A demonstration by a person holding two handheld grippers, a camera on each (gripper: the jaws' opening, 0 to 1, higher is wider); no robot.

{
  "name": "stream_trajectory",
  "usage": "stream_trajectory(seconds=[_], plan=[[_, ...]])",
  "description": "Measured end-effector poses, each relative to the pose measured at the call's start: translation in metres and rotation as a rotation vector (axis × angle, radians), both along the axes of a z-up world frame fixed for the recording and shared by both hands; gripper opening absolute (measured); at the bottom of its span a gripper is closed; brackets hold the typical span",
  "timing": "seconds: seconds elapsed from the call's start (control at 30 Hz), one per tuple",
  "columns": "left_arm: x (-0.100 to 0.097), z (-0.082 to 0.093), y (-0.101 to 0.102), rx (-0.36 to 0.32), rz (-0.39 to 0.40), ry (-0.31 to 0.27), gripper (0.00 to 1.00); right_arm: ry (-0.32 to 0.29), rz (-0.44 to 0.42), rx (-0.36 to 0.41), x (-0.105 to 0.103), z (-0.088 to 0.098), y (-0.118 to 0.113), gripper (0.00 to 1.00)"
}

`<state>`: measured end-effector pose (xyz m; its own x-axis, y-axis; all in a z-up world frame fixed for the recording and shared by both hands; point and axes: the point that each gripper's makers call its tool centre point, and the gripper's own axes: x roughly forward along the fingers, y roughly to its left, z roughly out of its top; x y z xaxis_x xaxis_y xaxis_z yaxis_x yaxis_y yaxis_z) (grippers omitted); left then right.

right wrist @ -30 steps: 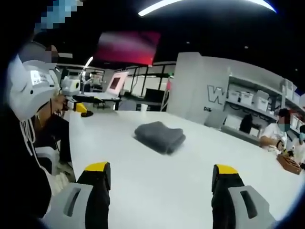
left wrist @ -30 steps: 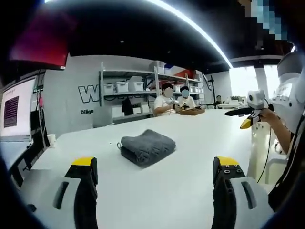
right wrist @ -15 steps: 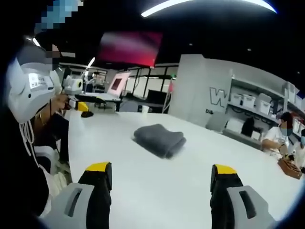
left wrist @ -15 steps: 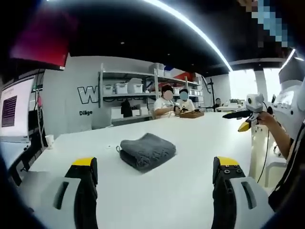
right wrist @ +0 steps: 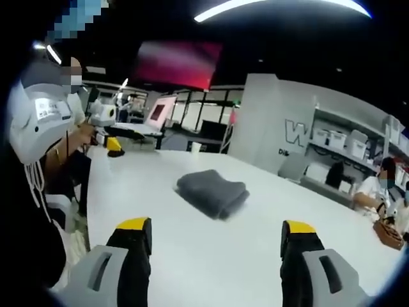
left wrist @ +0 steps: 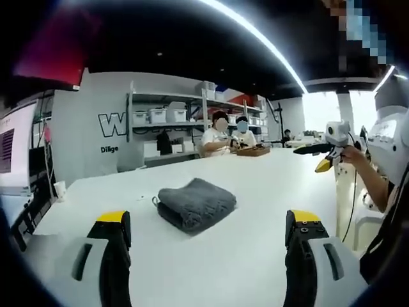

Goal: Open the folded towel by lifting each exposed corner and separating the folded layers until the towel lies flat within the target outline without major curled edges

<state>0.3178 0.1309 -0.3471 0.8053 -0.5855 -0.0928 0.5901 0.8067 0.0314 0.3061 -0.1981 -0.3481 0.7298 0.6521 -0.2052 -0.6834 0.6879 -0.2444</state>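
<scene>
Grey towel (left wrist: 196, 203) is sitting folded on the white tabletop (left wrist: 255, 192), a compact bundle with stacked layer edges facing the near side; in the right gripper view the same towel (right wrist: 212, 192) is lying mid-tabletop (right wrist: 140, 192), rounded fold toward the camera's right.

Left tool (left wrist: 208, 240) is hovering above the tabletop short of the towel, jaws standing wide apart, yellow tips up, gripping nothing. Towel is lying between the two jaws in view but well beyond them, no contact.

Right tool (right wrist: 214, 246) is doing the same: jaws spread wide, nothing between them, towel ahead and clear of both tips.

Each tool is also showing in the other's camera: the right one at the far right of the left gripper view, held off the tabletop edge by the person's hand (left wrist: 353, 155); the left one at the left of the right gripper view, near the tabletop edge.

Two seated people (left wrist: 230, 133) are working at the far end of the tabletop, shelving with white bins (left wrist: 166, 115) behind them.
</scene>
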Motion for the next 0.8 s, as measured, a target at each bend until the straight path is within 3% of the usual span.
stream_trajectory(seconds=[0.33, 0.8], plan=[[0.024, -0.014, 0.009, 0.034, 0.026, 0.038, 0.98, 0.002, 0.026, -0.036, 0.009, 0.007, 0.010, 0.77], [0.053, -0.016, -0.001, 0.047, -0.040, 0.059, 0.95, 0.003, 0.064, -0.054, 0.041, 0.016, 0.020, 0.73]])
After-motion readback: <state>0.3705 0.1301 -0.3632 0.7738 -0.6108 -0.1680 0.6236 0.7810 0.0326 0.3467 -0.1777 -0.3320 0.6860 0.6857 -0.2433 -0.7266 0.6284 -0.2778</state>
